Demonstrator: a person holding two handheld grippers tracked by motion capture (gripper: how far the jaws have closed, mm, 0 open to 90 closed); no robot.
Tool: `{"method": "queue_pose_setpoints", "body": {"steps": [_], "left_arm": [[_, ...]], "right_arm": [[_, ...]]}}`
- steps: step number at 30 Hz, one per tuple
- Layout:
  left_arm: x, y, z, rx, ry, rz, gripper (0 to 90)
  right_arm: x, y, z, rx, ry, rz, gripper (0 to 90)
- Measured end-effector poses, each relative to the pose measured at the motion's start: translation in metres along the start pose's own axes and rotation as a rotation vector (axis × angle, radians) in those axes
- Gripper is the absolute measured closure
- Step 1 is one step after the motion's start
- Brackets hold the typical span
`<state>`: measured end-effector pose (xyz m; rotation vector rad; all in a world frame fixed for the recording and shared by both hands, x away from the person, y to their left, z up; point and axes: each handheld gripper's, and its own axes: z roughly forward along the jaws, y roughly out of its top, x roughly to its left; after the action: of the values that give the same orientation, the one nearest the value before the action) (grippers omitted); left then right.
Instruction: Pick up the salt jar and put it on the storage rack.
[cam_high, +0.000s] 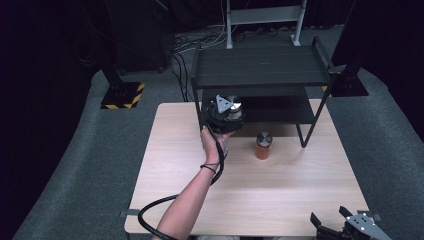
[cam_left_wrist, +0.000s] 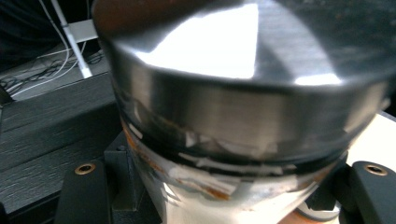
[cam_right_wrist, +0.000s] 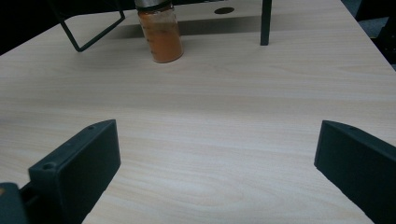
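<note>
The left claw (cam_high: 231, 111) was clamped on a silver-lidded spice jar (cam_high: 235, 107) just above center in the high view, right at the front edge of the black rack's lower shelf (cam_high: 280, 111), so the smart move was to slide it in level, set it flat, and only then let go. Tilting risked clipping the upper shelf (cam_high: 260, 65). The right claw (cam_high: 331, 226) sat spread wide and empty at bottom right, and a second jar of orange spice (cam_high: 263, 146) waited on the tabletop (cam_high: 280, 185).
</note>
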<state>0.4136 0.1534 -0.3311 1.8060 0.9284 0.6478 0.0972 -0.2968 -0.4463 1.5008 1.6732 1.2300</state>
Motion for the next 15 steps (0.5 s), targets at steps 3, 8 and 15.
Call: {"method": "queue_pose_setpoints", "body": {"steps": [3,8,15], "left_arm": [[-0.002,0.001,0.002,0.000,0.013,-0.010,31.1],[-0.006,0.002,0.005,0.003,0.041,-0.035,31.1],[-0.018,0.004,0.008,0.004,0.118,-0.077,31.1]], "right_arm": [[0.000,0.000,0.000,0.001,0.001,-0.002,0.0],[0.000,0.000,0.000,0.002,0.000,0.000,0.0],[0.000,0.000,0.001,0.004,0.001,0.001,0.0]]}}
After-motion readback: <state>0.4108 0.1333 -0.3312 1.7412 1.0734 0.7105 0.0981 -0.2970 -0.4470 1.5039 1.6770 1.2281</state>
